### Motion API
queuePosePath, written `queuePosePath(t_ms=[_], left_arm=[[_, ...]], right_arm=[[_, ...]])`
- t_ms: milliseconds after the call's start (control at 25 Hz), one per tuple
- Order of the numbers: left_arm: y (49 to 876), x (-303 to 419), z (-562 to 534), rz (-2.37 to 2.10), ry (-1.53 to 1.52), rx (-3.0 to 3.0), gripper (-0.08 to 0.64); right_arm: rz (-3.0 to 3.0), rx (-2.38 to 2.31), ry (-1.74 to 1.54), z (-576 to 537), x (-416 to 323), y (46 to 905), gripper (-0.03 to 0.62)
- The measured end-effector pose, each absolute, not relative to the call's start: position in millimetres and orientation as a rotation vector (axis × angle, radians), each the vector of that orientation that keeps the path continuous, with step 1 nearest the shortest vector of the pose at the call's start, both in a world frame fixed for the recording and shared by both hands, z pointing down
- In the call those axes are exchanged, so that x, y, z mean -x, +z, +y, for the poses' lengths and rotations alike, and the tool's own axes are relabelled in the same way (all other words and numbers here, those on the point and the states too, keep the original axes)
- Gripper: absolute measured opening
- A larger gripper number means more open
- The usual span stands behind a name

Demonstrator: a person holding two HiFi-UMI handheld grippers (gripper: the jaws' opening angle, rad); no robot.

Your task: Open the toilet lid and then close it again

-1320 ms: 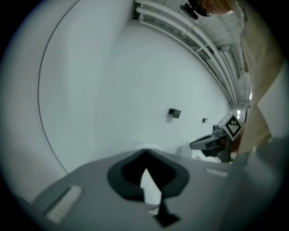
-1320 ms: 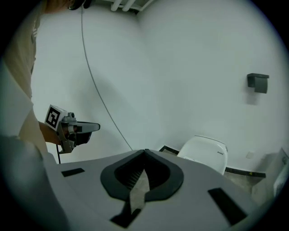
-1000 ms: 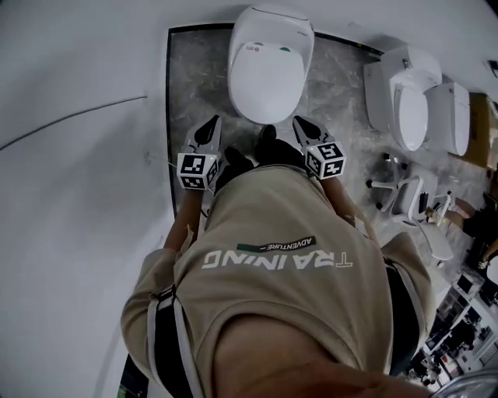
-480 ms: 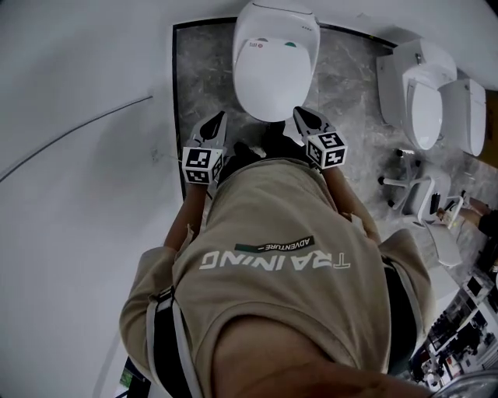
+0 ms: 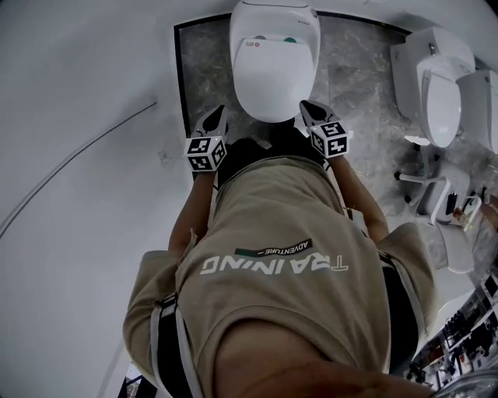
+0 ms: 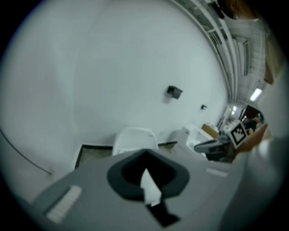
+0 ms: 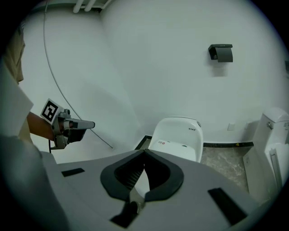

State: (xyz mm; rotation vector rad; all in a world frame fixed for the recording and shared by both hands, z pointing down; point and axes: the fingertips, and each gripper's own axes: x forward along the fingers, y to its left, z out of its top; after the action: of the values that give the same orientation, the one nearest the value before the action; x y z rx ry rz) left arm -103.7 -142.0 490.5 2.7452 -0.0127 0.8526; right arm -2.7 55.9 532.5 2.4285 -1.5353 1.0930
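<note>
Toilet lid (image 5: 272, 78): white, smooth, oval, lying flat down on the toilet (image 5: 274, 15), so it is closed. Near its hinge end I see one small red mark and one small green mark.
Place of the toilet: at 12 o'clock in the head view, against the white wall (image 7: 158, 54), on a grey marbled floor panel (image 5: 202, 70) with a dark border.
Left claw (image 5: 220, 111): jaws together, nothing between them; it is at 8 o'clock from the middle of the lid, near the front end, apart from it.
Right claw (image 5: 305, 105): jaws together and empty too; it is at 4 o'clock from the middle of the lid, just beside the front end.
On the wall: a dark paper holder (image 7: 221, 53), at 1 o'clock in the right gripper view.
Other toilets (image 5: 440, 85): white, at 2 o'clock in the head view, cut off by the edge.
Hidden: my beige shirt (image 5: 280, 256) fills the lower half of the head view. My hands are behind the marker cubes (image 5: 205, 153).
Hard to make out: the left gripper view is blurred, and my own claw body covers the lower part of the toilet in both gripper views. A dark shape at 6 o'clock below the lid's front I cannot identify.
</note>
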Motion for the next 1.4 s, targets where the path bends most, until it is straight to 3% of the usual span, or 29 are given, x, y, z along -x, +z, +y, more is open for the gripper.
queuePosePath(t_ms=[560,880,1400], left_arm=[[644.8,79.8,-113.4,0.356,1.314,-2.531,0.003],[743.4,98.9,-113.9,0.312,1.463,-2.380,0.003],[861.7,111.5,-121.8,0.184,1.588,-2.222,0.003]], right_arm=[[-1.428,-2.160,1.531,95.5,50.3,685.3,0.014],[-1.320,-2.095,1.820,102.2,80.9,761.9,0.014],[-1.098,-2.228,2.065,133.7,38.1,884.6,0.015]])
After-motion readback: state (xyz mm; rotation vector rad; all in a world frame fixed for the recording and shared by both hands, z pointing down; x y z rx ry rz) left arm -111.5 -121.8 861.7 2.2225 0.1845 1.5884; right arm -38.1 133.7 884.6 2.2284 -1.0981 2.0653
